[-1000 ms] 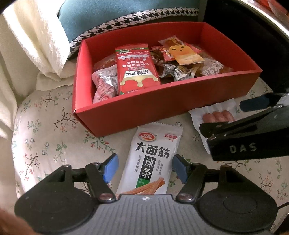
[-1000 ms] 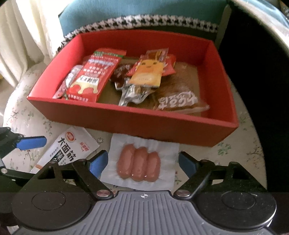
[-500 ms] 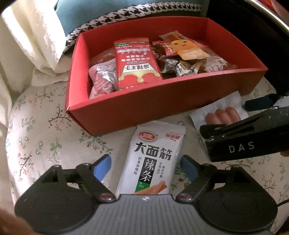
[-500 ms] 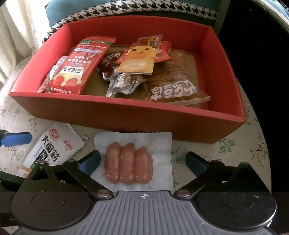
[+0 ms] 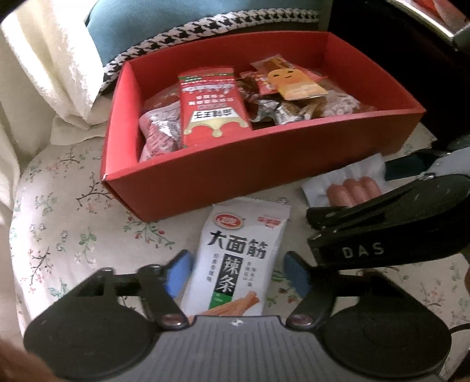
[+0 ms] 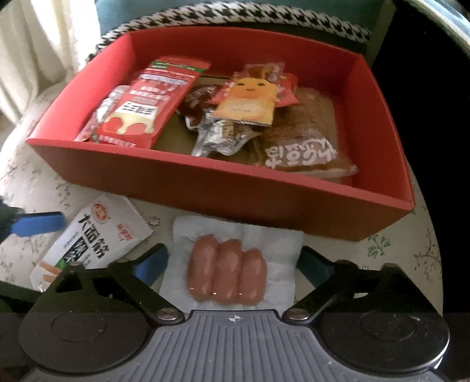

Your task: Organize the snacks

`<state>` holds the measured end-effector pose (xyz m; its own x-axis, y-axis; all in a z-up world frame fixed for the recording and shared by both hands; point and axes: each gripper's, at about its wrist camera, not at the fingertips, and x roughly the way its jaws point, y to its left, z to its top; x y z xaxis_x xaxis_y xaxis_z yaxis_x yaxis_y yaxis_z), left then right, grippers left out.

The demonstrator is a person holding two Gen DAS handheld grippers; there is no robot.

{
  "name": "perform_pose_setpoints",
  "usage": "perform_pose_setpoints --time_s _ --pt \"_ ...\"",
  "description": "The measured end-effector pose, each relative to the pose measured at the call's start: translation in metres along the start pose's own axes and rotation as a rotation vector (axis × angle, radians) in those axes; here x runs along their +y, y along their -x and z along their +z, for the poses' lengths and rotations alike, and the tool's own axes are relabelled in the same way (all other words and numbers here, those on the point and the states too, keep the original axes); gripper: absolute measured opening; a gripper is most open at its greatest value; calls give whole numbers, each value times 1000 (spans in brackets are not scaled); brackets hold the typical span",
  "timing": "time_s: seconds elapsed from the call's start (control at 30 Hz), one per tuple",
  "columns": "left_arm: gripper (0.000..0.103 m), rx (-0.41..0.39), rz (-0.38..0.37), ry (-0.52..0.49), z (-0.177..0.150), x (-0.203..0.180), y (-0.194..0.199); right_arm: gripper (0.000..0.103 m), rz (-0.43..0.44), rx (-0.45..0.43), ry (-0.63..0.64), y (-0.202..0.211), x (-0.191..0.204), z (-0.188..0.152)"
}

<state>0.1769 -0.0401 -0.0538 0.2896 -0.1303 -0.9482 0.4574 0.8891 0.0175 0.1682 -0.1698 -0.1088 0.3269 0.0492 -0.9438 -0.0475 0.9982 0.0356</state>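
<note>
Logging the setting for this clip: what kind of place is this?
Probably a home living area. A round table with a floral tablecloth holds a red box of snacks; behind it are a teal houndstooth-trimmed cushion and cream fabric.

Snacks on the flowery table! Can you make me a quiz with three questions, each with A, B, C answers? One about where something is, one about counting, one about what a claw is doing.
1. Where is the white spicy-strip packet?
A. Inside the red box
B. On the tablecloth in front of the red box
C. On the blue cushion

2. How many sausages are in the sausage pack?
A. Two
B. Three
C. Five

3. What is the left claw doing?
A. Open, with a finger on each side of the white packet
B. Shut on a sausage
C. Reaching inside the red box

Answers:
1 B: the packet lies on the tablecloth, just outside the red box.
2 B: three pink sausages sit side by side.
3 A: its blue fingertips stand apart, either side of the packet.
</note>
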Motion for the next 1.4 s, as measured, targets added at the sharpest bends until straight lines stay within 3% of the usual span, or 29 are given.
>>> perform_pose_setpoints --time_s 0.03,0.1,0.23,0.67,1.4 --pt "52 -4 4 -10 -1 -2 2 94 3 -1 0 0 -1 -1" --pt "49 -7 7 -19 -2 -4 4 93 3 -2 7 2 -2 -2" --pt "45 -10 9 -19 -4 -2 7 78 3 -18 0 14 -7 -4" --pt "42 -29 19 13 -16 4 24 78 -6 -15 15 28 -15 -28" --pt "42 -114 -4 27 -12 -1 59 78 51 -135 -6 73 -14 -33"
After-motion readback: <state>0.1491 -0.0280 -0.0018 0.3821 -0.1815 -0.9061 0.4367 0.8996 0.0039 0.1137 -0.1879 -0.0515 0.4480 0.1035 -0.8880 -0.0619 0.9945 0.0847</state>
